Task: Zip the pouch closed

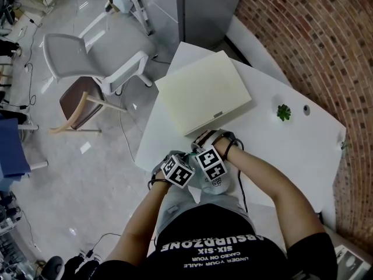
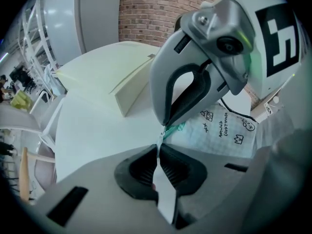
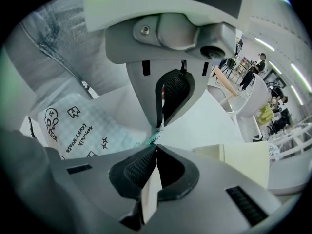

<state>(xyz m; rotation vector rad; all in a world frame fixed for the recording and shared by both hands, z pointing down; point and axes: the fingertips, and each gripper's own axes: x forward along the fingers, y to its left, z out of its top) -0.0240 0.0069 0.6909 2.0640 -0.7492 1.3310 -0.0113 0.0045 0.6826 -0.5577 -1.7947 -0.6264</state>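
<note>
Left hand-held gripper (image 2: 159, 147) and right hand-held gripper (image 3: 156, 147) are gripping a printed pouch (image 2: 214, 130).
Left is clamping its edge, right its teal zipper pull (image 3: 152, 138), at the surface's (image 1: 291, 156) six o'clock side.

**Pouch at the near edge, box behind it**

The pouch (image 2: 219, 130) lies on the table (image 1: 291, 150) at its near edge, just in front of the person. The left gripper (image 2: 158, 147) and the right gripper (image 3: 156, 147) stand side by side over it, pointing steeply down. Their tips meet at the pouch's zip corner. Behind the pouch, farther in on the table, lies a flat box (image 1: 204, 92). A small plant (image 1: 284, 112) stands to the right of the box, well apart. On the floor left of the table stands a chair (image 1: 87, 60), with a second chair (image 1: 78, 107) nearer. A brick wall (image 1: 315, 34) runs behind the table at right.
</note>
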